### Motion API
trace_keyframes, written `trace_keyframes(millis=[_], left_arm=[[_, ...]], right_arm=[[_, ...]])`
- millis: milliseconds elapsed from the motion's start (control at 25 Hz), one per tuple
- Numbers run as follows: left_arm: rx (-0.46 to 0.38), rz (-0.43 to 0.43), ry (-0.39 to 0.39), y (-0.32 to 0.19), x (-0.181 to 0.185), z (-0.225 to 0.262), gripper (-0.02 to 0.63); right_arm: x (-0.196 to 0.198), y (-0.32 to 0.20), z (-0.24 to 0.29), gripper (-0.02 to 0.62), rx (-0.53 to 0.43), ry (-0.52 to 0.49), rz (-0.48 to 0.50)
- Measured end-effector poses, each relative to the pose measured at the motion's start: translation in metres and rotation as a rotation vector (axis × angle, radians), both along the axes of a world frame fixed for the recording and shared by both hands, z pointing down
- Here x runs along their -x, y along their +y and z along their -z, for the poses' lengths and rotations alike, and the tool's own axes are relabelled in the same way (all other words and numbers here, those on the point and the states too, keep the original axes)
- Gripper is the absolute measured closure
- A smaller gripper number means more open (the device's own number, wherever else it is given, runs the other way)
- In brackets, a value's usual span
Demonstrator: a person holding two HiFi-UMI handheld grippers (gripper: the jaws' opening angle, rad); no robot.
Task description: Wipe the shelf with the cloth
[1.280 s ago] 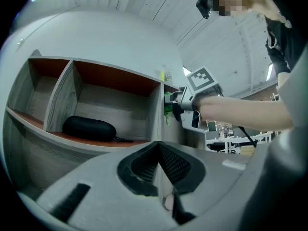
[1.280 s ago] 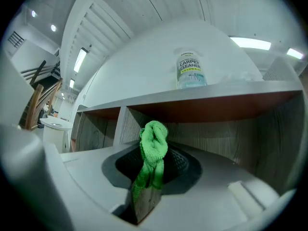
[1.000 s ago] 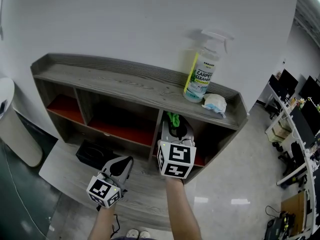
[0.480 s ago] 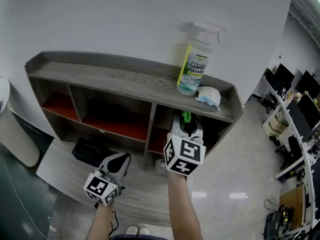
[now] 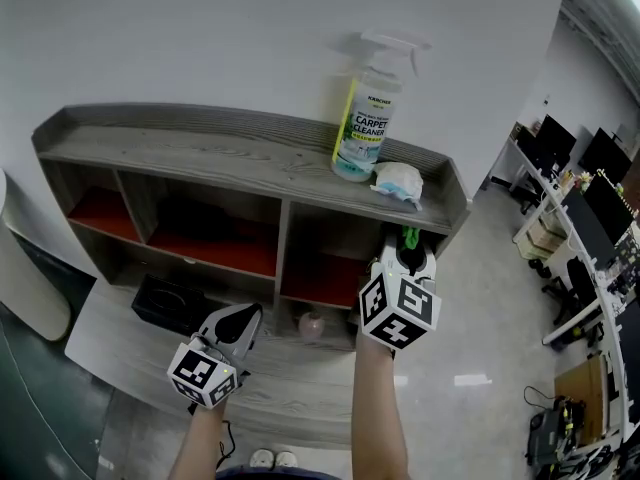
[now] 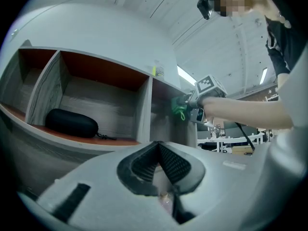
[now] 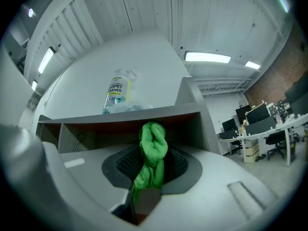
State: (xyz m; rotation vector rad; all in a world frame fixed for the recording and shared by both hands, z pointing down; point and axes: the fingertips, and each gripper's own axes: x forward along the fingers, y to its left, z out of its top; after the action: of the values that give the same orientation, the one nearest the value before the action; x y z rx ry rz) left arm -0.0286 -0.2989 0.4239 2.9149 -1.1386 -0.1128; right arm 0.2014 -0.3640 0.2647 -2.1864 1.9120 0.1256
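A grey wooden shelf unit (image 5: 230,158) stands against a white wall, with red-floored compartments below its top board. My right gripper (image 5: 407,245) is shut on a green cloth (image 7: 152,154), held in front of the unit's right end, just below the top board. The cloth (image 5: 409,237) pokes up from the jaws. My left gripper (image 5: 236,324) hangs low at the front left, shut and holding nothing (image 6: 161,163). From the left gripper view the right gripper (image 6: 186,106) with its green cloth shows beside the right compartment.
A carpet cleaner spray bottle (image 5: 367,120) and a crumpled white wipe (image 5: 398,181) sit on the top board at the right. A black case (image 6: 71,123) lies in the middle lower compartment. A pink round object (image 5: 311,325) sits on the lower ledge. Office desks (image 5: 585,218) stand far right.
My right gripper with the green cloth has shifted right, from in front of the right compartment to the unit's right end. The left gripper stays low and shut.
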Motion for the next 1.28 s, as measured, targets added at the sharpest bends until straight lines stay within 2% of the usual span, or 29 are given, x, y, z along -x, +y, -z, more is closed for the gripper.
trace_keyframes(millis=[240,400,560,800,880,1000,1280], left_arm=[[0.002,-0.014,0.001,-0.003,-0.007,-0.001,0.607],[0.006,-0.010,0.006,-0.003,-0.006,-0.002,0.607],[0.008,-0.011,0.009,-0.004,-0.006,-0.003,0.607],[0.016,-0.025,0.008,-0.003,-0.014,-0.007,0.607],[0.016,-0.030,0.008,-0.003,-0.016,-0.008,0.607],[0.018,-0.033,0.008,-0.003,-0.018,-0.008,0.607],[0.020,-0.027,0.008,-0.003,-0.018,-0.009,0.607]], right_arm=[[-0.014,0.002,-0.001,0.495,0.004,0.020,-0.034],[-0.007,0.004,-0.002,0.495,0.048,0.133,-0.039],[0.002,0.006,-0.005,0.495,0.137,0.438,-0.120],[0.012,0.003,-0.017,0.494,0.275,1.027,-0.303],[0.011,0.000,-0.023,0.494,0.315,1.143,-0.331],[0.004,-0.003,-0.032,0.492,0.365,1.176,-0.339],[-0.003,-0.005,-0.068,0.492,0.446,1.136,-0.282]])
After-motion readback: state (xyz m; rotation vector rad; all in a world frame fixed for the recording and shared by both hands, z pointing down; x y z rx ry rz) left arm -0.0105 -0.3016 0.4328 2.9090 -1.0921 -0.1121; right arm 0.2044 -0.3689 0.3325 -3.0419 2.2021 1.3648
